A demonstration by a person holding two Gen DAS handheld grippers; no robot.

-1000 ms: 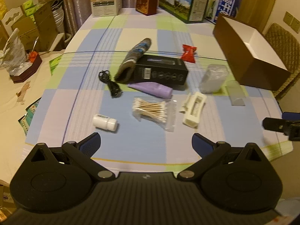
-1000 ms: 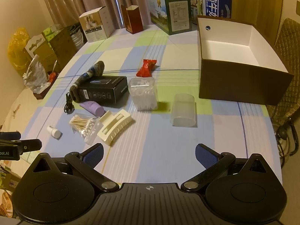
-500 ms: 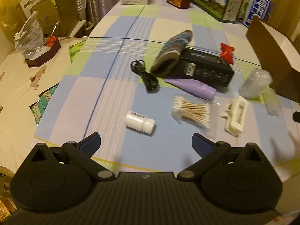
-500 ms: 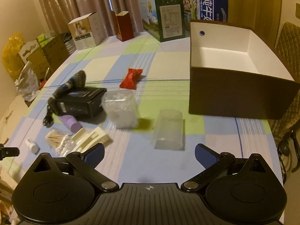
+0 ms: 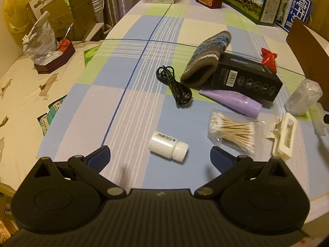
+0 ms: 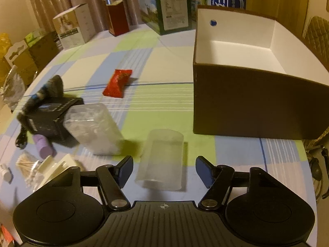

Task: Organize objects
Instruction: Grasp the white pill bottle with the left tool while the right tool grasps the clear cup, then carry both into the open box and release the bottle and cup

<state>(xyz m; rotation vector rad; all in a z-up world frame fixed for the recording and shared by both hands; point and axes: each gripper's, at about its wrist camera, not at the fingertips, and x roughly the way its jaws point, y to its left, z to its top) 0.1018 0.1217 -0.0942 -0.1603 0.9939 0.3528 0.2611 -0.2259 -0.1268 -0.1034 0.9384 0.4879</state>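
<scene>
**Both claws close in on their first picks**

The clear plastic lid-like cup (image 6: 162, 160), lying on its side on the checked worktop (image 6: 168, 107), now sits squarely between the fingers of the right claw (image 6: 164, 169). A second ago it lay well ahead of them; the right claw has dropped in low and its jaws have come part-way together, but they stand apart from the plastic on both sides. Open, then, and holding nothing. Just behind the cup stands the big brown cardboard box with the white inside (image 6: 257, 107), empty as far as this view shows and probably the place these things are meant to go.

Over on the left, the same story. The small white pill bottle (image 5: 167, 146) lies on its side, label up, and it has slid from far out in the view to just ahead of the left claw (image 5: 159, 158), between the spread blue pads (image 5: 99, 157). That claw is wide open too, empty, and not touching the bottle.

Further out, untouched: the bag of cotton swabs (image 5: 232, 131), the cream hair clip (image 5: 284, 138), the purple tube (image 5: 234, 100), the black carton (image 5: 246, 78) with the striped knitted sock (image 5: 207, 59) against it, the coiled black cable (image 5: 174, 84) and the red snack wrapper (image 6: 118, 83).

My read: nothing is sorted yet, and two grasps are about to start.
</scene>
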